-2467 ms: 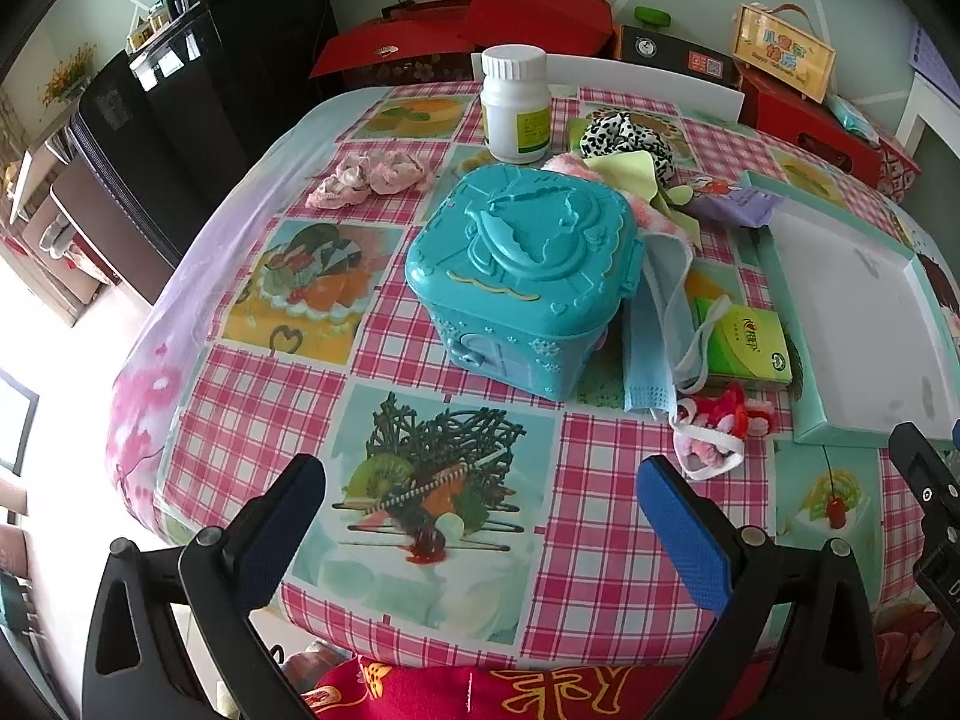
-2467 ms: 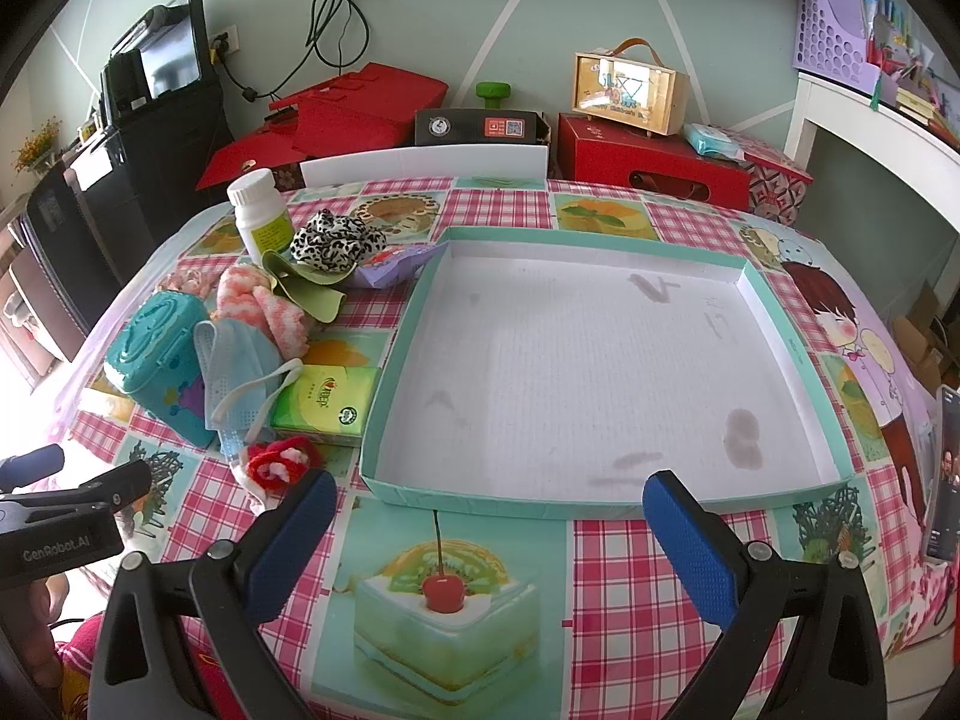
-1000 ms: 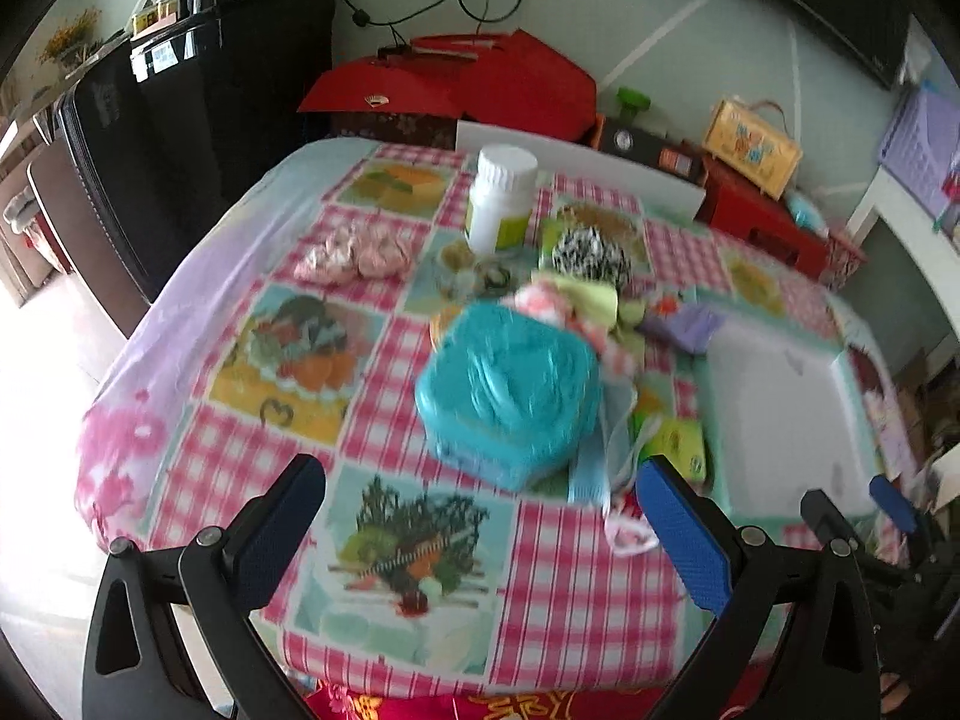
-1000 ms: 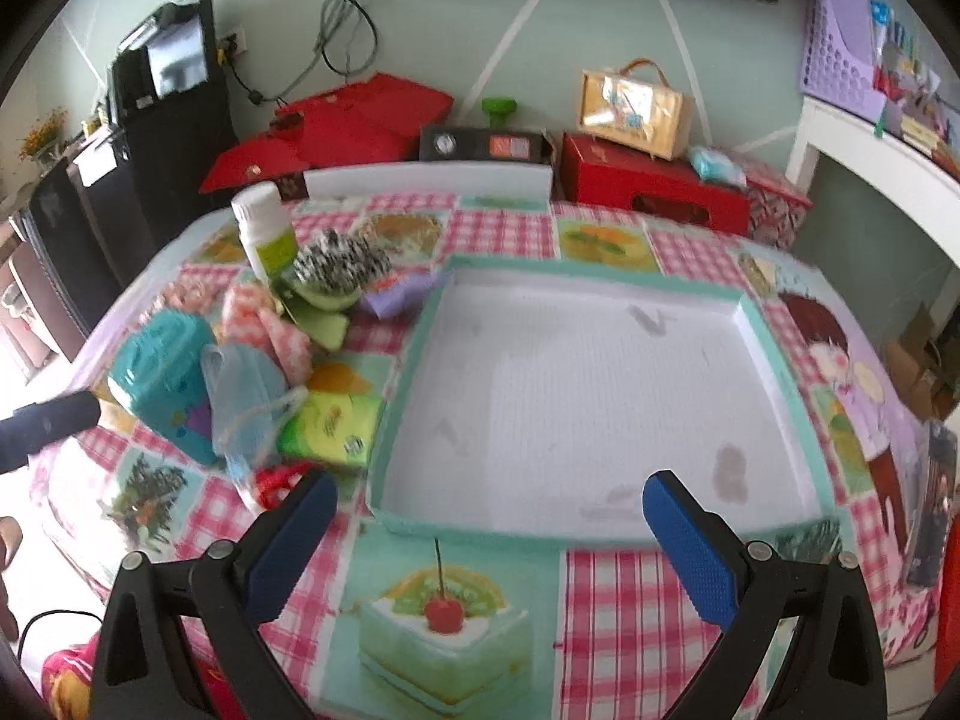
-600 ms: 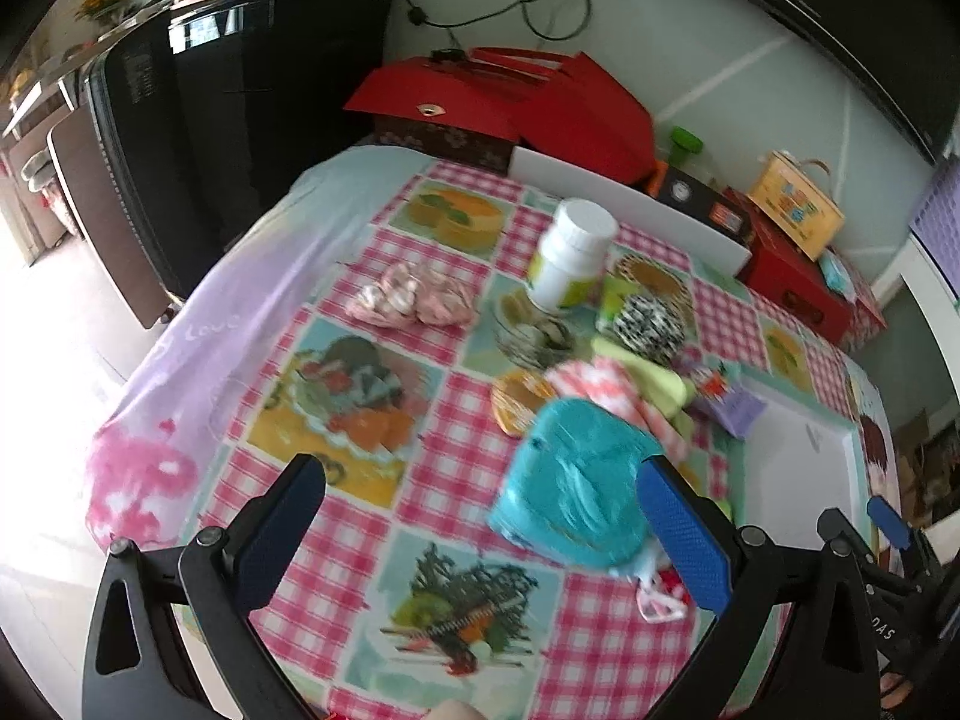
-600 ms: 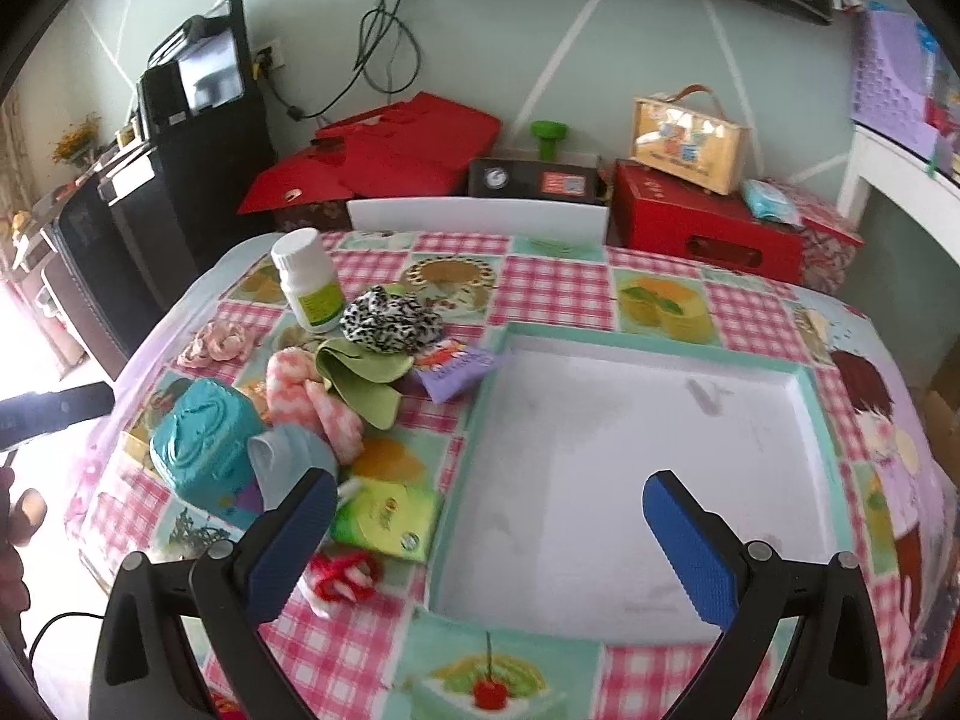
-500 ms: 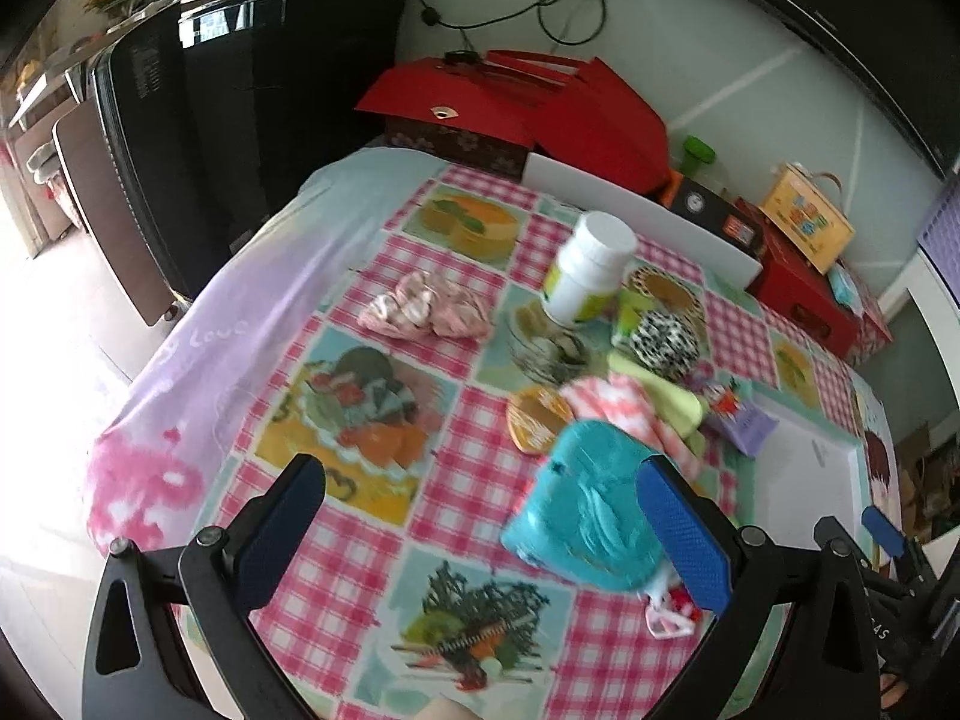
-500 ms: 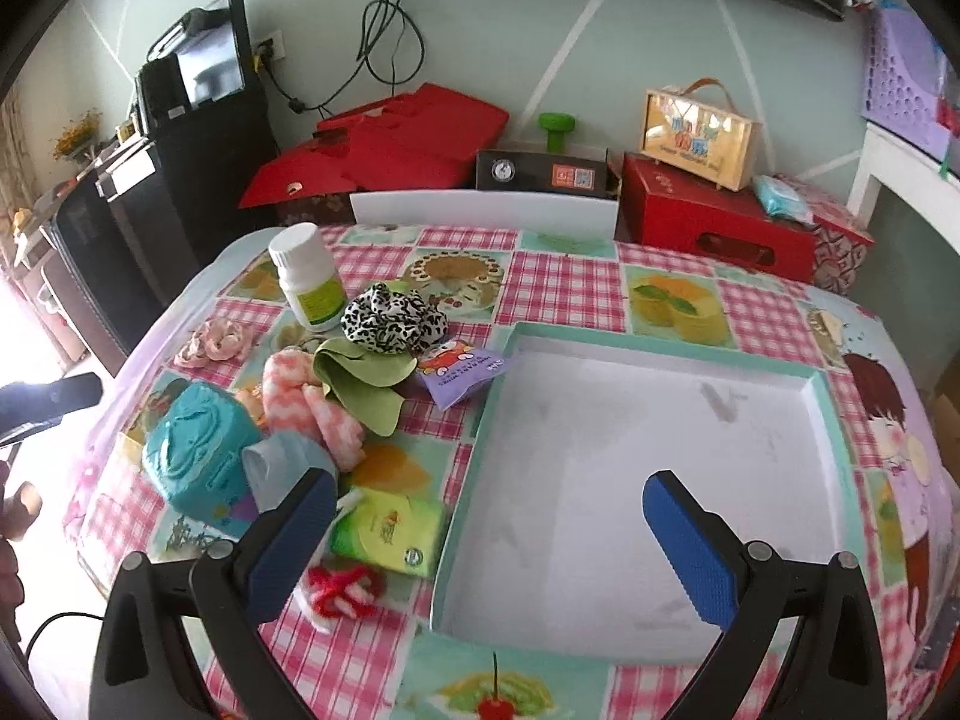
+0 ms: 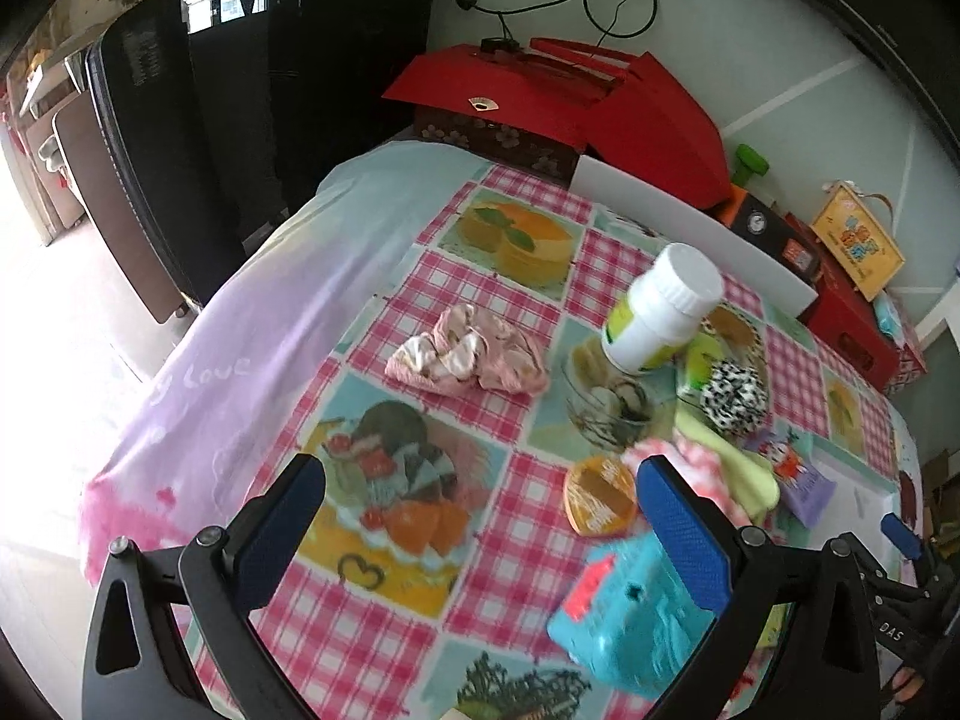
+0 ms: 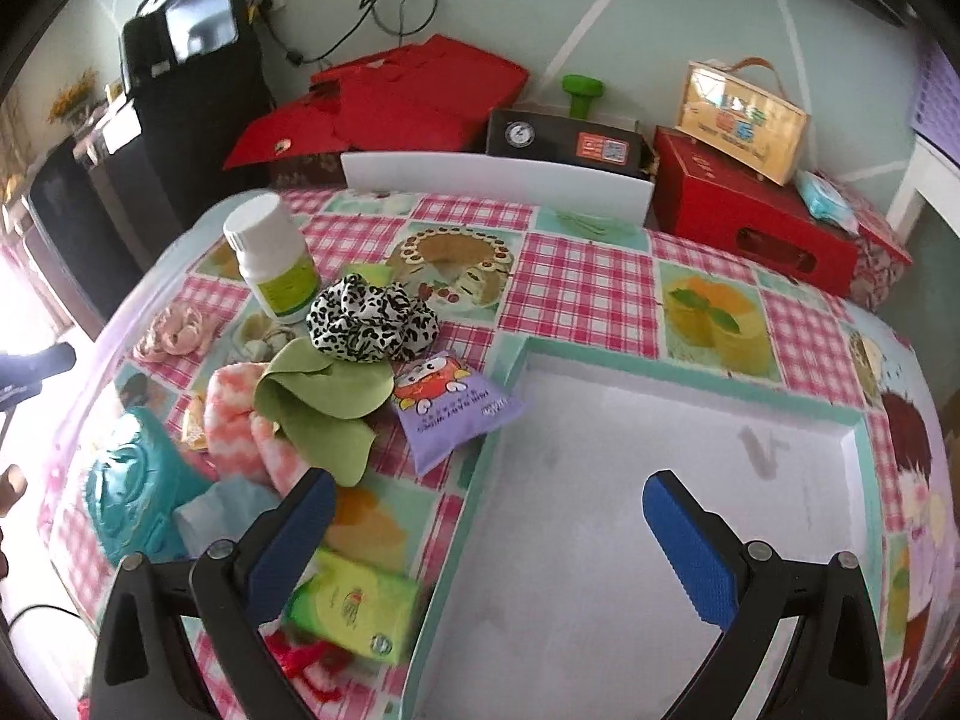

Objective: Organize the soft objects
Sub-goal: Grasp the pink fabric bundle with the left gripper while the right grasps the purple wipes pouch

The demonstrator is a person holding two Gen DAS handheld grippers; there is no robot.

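Fabric of the pink scrunchie (image 9: 468, 354), ahead of the wide-apart empty left gripper (image 9: 480, 531), looks light and limp; pinch a bunched fold. Right gripper (image 10: 489, 531) gapes empty over the tray (image 10: 600, 540)

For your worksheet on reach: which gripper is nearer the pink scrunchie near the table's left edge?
Left. The left gripper faces the pink scrunchie directly; the right gripper hangs over the tray, scrunchie far off.

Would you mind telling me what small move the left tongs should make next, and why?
Probably ease the left tongs forward and down toward the pink scrunchie. Both tongs are open and empty, the tray holds nothing, and this soft piece lies alone on the tablecloth, clear of the white bottle.
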